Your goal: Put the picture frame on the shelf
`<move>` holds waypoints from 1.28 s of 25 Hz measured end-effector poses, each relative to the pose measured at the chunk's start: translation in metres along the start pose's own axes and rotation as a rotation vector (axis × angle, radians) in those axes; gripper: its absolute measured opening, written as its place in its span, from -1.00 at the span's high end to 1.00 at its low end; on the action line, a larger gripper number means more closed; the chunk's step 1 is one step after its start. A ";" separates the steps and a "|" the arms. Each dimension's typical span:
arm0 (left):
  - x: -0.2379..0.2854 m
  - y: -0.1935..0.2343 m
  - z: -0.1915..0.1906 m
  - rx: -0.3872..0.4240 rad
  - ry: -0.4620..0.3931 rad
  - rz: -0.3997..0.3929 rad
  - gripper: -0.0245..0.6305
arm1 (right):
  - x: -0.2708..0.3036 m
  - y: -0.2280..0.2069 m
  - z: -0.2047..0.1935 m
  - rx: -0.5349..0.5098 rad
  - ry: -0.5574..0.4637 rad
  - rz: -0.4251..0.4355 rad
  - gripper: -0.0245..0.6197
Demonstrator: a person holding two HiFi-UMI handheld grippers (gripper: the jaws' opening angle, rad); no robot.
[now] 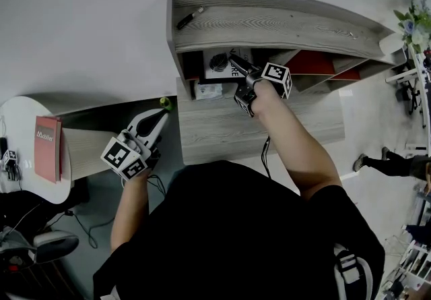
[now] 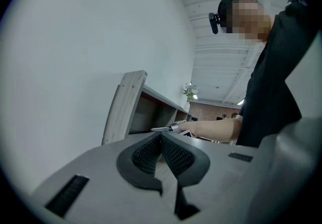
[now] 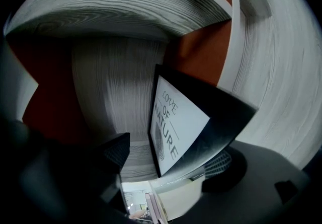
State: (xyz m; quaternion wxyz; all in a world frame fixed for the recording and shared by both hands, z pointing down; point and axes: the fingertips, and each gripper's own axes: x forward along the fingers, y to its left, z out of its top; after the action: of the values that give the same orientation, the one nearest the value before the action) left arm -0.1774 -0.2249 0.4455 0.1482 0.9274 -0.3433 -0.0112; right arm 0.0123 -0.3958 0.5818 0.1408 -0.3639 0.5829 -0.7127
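Note:
The black picture frame [image 1: 217,61] with a white printed sheet stands inside the left compartment of the grey wooden shelf [image 1: 269,22]. My right gripper [image 1: 237,63] reaches into that compartment, jaws wide open. In the right gripper view the frame [image 3: 176,122] sits between the jaws of the right gripper [image 3: 171,152], close against the right pad [image 3: 220,161] and apart from the left one. My left gripper [image 1: 156,120] hangs left of the shelf, level, with nothing in it. In its own view the left gripper [image 2: 161,135] is shut, the pads meeting at the tip.
A dark pen [image 1: 190,17] lies on the shelf's top board. White booklets [image 3: 146,203] lie below the frame. Red back panels [image 1: 316,63] line the compartments to the right. At left, a white round table [image 1: 27,110] carries a red book [image 1: 48,148]. Flowers [image 1: 414,22] stand far right.

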 end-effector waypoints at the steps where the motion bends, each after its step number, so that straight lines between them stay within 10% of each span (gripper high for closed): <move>1: 0.001 -0.001 0.000 0.000 0.001 -0.001 0.86 | -0.001 0.000 -0.001 0.000 0.002 0.001 -0.39; 32: 0.014 -0.030 -0.005 0.023 0.021 -0.018 0.86 | -0.057 -0.020 -0.024 -0.328 0.031 -0.016 -0.39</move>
State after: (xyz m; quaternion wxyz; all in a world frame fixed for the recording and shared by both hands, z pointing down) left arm -0.1473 -0.2111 0.4432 0.1411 0.9321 -0.3336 0.0013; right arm 0.0401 -0.3365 0.5787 0.0645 -0.3757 0.6905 -0.6147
